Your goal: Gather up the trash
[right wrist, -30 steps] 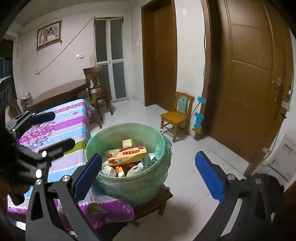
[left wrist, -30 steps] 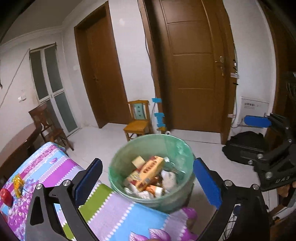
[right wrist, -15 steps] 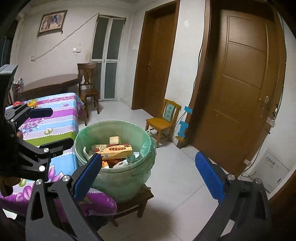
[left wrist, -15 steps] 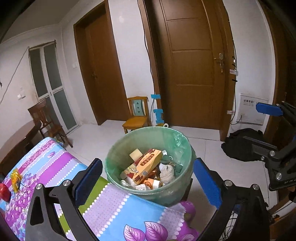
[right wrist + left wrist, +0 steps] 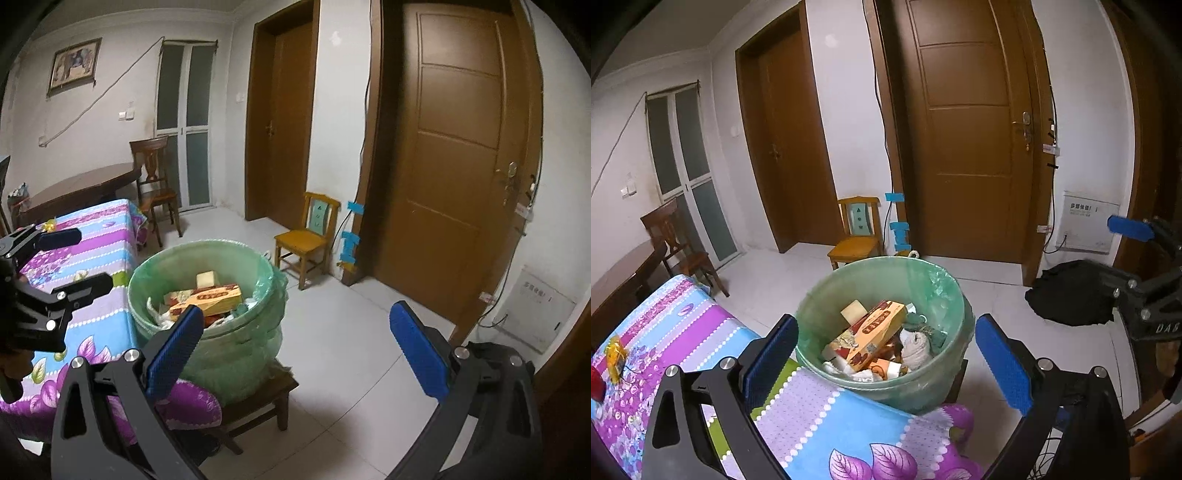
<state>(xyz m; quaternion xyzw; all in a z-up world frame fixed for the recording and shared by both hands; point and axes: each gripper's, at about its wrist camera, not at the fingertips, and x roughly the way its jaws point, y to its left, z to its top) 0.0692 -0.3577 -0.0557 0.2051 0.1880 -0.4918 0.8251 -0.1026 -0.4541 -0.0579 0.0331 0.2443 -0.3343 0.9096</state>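
A green-lined trash bin [image 5: 945, 295] stands on a low wooden stool [image 5: 258, 398] beside the table's end, and shows in the right wrist view [image 5: 236, 332] too. It holds an orange carton [image 5: 877, 330], a pale block [image 5: 853, 311], crumpled paper and other scraps. My left gripper [image 5: 886, 365] is open and empty, held above the table's edge just short of the bin. My right gripper [image 5: 295, 347] is open and empty, held to the right of the bin above the floor. Each gripper shows in the other's view, the right [image 5: 1137, 258] and the left [image 5: 62, 258].
The table has a flowered purple and blue cloth [image 5: 683, 332] with a red item [image 5: 596, 384] and a yellow item [image 5: 615, 354] at its far left. A small wooden chair [image 5: 858, 240], a black bag [image 5: 1071, 291], brown doors and a dark dining table [image 5: 81, 188] stand around.
Both grippers have drawn back and risen from the bin, which now sits lower and farther in both views. Both stay open and empty.
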